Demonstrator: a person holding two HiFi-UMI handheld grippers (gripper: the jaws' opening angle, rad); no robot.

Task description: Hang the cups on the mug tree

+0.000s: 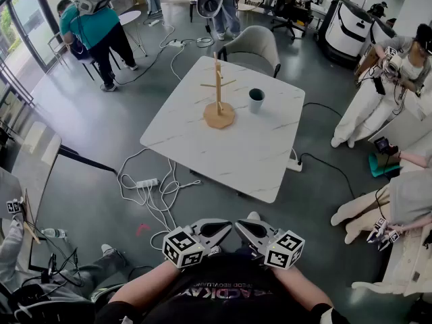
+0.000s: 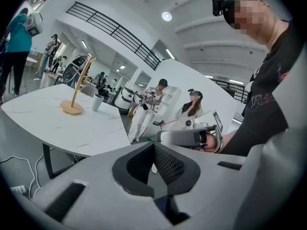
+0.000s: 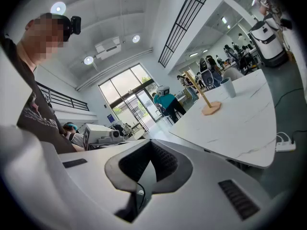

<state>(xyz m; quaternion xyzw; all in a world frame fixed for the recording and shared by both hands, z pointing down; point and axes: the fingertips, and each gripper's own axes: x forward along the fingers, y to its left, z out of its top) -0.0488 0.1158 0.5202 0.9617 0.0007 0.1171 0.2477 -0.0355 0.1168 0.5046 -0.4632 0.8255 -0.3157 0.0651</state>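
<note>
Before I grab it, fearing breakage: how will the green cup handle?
Probably rigid and fairly light: the cup is small beside the mug tree. It stands upright, taller than wide, so a high push may tip it.

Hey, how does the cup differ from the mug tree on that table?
The mug tree is pale wood; the cup is dark green. The mug tree stands far taller than the cup. The mug tree branches into pegs; the cup is one rounded body. Both stand upright, apart, on the white table.
</note>
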